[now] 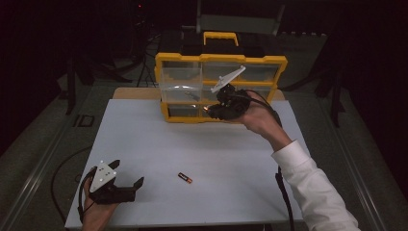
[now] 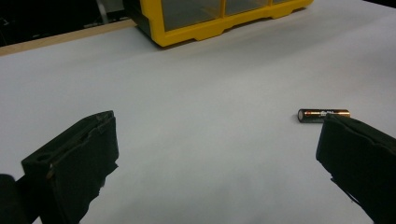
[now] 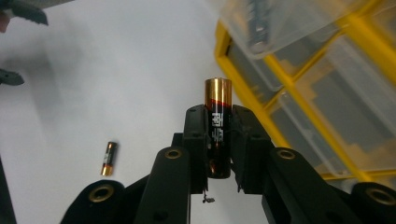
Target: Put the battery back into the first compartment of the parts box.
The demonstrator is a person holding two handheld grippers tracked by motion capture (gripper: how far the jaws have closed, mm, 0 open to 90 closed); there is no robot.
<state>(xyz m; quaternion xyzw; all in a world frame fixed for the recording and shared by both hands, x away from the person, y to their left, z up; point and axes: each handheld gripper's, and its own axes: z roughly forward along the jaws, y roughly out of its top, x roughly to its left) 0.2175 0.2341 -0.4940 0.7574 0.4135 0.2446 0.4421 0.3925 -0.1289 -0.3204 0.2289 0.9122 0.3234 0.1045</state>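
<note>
So the right gripper (image 3: 218, 140) has its fingers clamped on a battery (image 3: 217, 126) by the yellow organizer (image 1: 219, 60); left gripper (image 2: 210, 158) fingers wide open, empty, near a second battery (image 2: 323, 114), well away from that organizer.

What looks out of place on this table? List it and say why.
One battery lies loose on the white table, apart from the yellow organizer, near the open left gripper. One clear drawer of the organizer stands pulled out. The right gripper holds another battery upright beside it.

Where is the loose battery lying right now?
In the high view, the loose battery lies flat on the white table, front centre, just right of the open left tool.
</note>
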